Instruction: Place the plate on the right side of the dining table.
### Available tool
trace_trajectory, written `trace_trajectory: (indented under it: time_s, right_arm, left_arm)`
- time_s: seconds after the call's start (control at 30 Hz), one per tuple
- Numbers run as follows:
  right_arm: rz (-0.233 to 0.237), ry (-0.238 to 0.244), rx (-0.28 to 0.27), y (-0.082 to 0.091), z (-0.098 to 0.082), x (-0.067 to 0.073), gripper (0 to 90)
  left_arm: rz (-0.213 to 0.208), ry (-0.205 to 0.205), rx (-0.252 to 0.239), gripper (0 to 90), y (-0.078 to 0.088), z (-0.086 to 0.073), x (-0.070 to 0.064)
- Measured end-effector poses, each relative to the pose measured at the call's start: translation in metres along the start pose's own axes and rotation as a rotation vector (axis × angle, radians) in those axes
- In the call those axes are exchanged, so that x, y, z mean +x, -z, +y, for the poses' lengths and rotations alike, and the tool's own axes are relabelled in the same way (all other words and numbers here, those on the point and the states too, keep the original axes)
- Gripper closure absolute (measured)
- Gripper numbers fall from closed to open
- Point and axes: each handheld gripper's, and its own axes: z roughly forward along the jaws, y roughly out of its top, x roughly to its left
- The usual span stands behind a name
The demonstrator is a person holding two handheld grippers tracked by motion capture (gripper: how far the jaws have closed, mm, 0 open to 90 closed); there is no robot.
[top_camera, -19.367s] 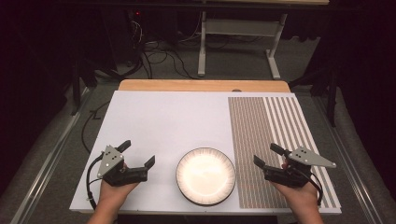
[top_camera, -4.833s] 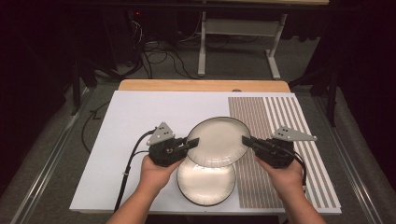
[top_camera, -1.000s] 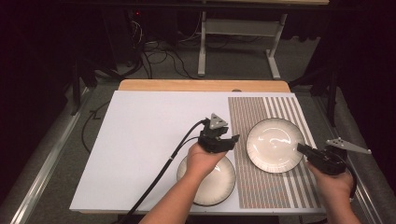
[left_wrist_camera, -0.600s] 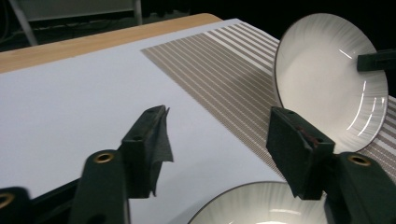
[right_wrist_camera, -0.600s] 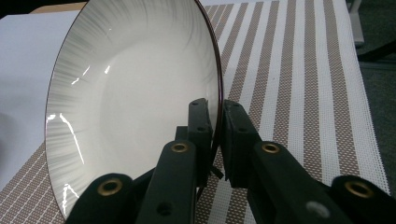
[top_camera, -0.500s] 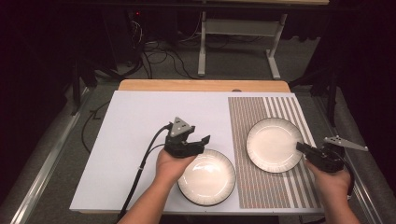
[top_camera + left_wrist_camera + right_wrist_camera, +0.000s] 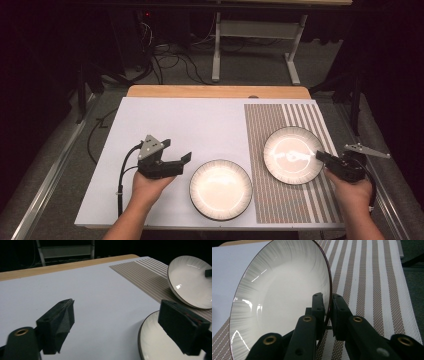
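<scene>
- While two plates are out, the left tool (image 7: 182, 161) hangs just left of the near plate (image 7: 220, 189), jaws just opened wide, nothing between them.
- Left of that plate, the white sheet (image 7: 175, 125) on the table lies bare up to its edge.
- Right of that plate, the second plate (image 7: 293, 154) tilts over the striped mat (image 7: 300, 200), apart from the first.
- Its right rim is clenched in the right tool (image 7: 320, 155), near the mat's edge.

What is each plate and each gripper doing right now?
Plate on the striped mat: held by its rim, tilted.
Plate on the white board: lying flat, free.
Left gripper: open, jaws have just been opening, nothing between them.
Right gripper: shut on the tilted plate's rim.
</scene>
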Motion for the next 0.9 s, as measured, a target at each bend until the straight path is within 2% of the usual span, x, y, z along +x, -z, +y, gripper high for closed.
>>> trace_trajectory:
  time_s: [0.17, 0.23, 0.33, 0.43, 0.53, 0.6, 0.83, 0.9]
  right_arm:
    - [-0.012, -0.004, 0.002, -0.002, 0.002, 0.002, 84.5]
    - [-0.015, -0.009, 0.003, -0.003, 0.002, 0.002, 84.5]
    - [-0.018, -0.020, 0.005, -0.005, 0.003, 0.002, 84.4]
    - [-0.020, -0.046, 0.010, -0.007, 0.002, 0.000, 84.3]
    - [-0.019, -0.056, 0.012, -0.009, 0.002, -0.001, 84.3]
    - [-0.021, -0.066, 0.013, -0.010, 0.002, -0.001, 84.2]
    - [-0.028, -0.108, 0.028, -0.016, 0.001, -0.006, 83.6]
    - [-0.032, -0.105, 0.033, -0.018, 0.000, -0.007, 83.3]
  left_arm:
    - [0.026, 0.015, -0.006, 0.3, 0.013, -0.010, 0.015]
    - [0.037, 0.021, -0.024, 0.0, 0.020, -0.013, 0.020]
    - [0.058, 0.006, -0.035, 0.0, 0.030, -0.020, 0.024]
    - [0.056, 0.030, -0.057, 0.0, 0.037, -0.027, 0.029]
    - [0.070, 0.020, -0.048, 0.0, 0.040, -0.031, 0.033]
    - [0.045, 0.036, -0.042, 0.0, 0.040, -0.031, 0.034]
    - [0.062, -0.014, -0.050, 0.0, 0.039, -0.029, 0.028]
    - [0.049, -0.010, -0.044, 0.0, 0.038, -0.029, 0.027]
